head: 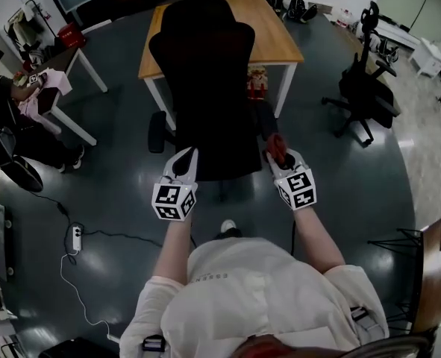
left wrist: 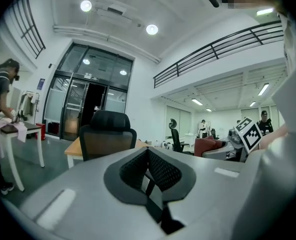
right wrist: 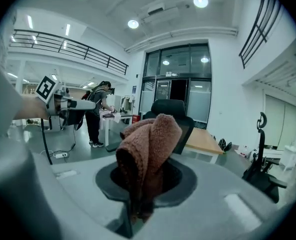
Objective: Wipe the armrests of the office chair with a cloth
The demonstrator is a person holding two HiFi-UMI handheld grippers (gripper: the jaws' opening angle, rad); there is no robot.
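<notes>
R gripper (head: 280, 157) pinches brown cloth (right wrist: 150, 144); L gripper (left wrist: 148, 156) closed.

The dark floor (head: 123, 177) bears the office chair (head: 205, 73), a wooden table (head: 276, 36), another chair (head: 366, 88) and a power strip (head: 76, 237).

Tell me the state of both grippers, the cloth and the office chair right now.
Left hand-held gripper: shut, empty.
Right hand-held gripper: shut on the cloth.
Cloth: bunched, sticking up out of the jaws.
Office chair: upright, in front of the wooden table.
</notes>
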